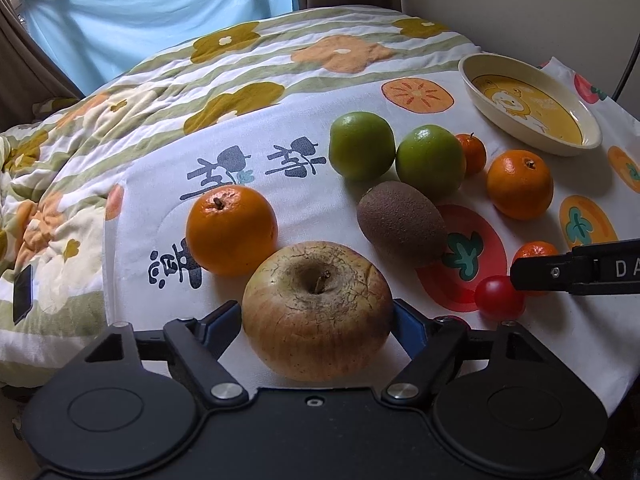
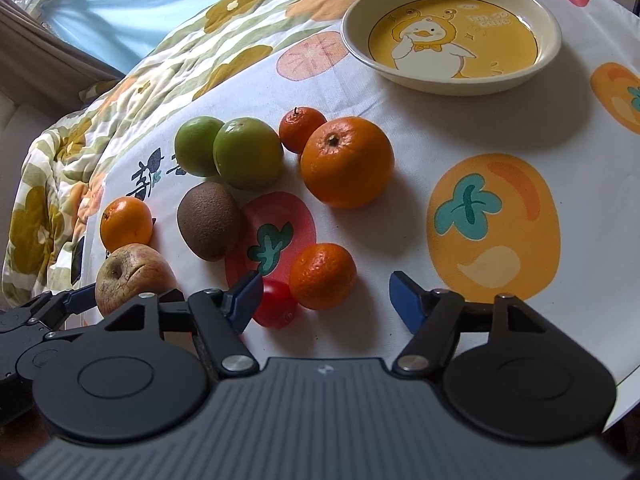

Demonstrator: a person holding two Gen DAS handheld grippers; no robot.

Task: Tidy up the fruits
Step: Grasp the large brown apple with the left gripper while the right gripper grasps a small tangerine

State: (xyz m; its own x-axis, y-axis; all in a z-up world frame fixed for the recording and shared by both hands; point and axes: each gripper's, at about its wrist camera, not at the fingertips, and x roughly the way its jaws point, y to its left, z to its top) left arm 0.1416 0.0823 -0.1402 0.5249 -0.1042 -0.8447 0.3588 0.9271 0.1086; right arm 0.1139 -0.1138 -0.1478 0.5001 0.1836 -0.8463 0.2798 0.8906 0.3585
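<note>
The left gripper [image 1: 318, 314] has its blue pads on either side of a wrinkled apple [image 1: 317, 311], one pad at each flank, so it is closed around the fruit, which sits at the near edge of the printed cloth [image 2: 400, 208]. From the right wrist view the same apple [image 2: 134, 278] shows at the far left with those fingers clasped about it.

The right gripper [image 2: 326, 300] stands wide, nothing between its pads. Its left pad [image 2: 244, 300] is just beside a small red tomato [image 2: 276, 304], and a little mandarin [image 2: 322, 276] sits touching the tomato's right side, partly inside the open gap.

Beyond the apple, to the left, lies an orange [image 1: 231, 230], very close to it. To the right of that rests a brown kiwi [image 1: 402, 220]. Farther back two green fruits [image 1: 394, 154] sit pressed together, with a small tangerine [image 1: 472, 152] tucked just behind the right one. A larger orange [image 2: 347, 161] sits to the right of that tangerine, close against it.

At the far right, well apart from the fruit, a cream plate [image 2: 554, 20] with a yellow duck picture holds nothing. The cloth is spread over a flowered quilt [image 1: 120, 92], and a pale blue curtain [image 1: 160, 12] hangs at the far side.
</note>
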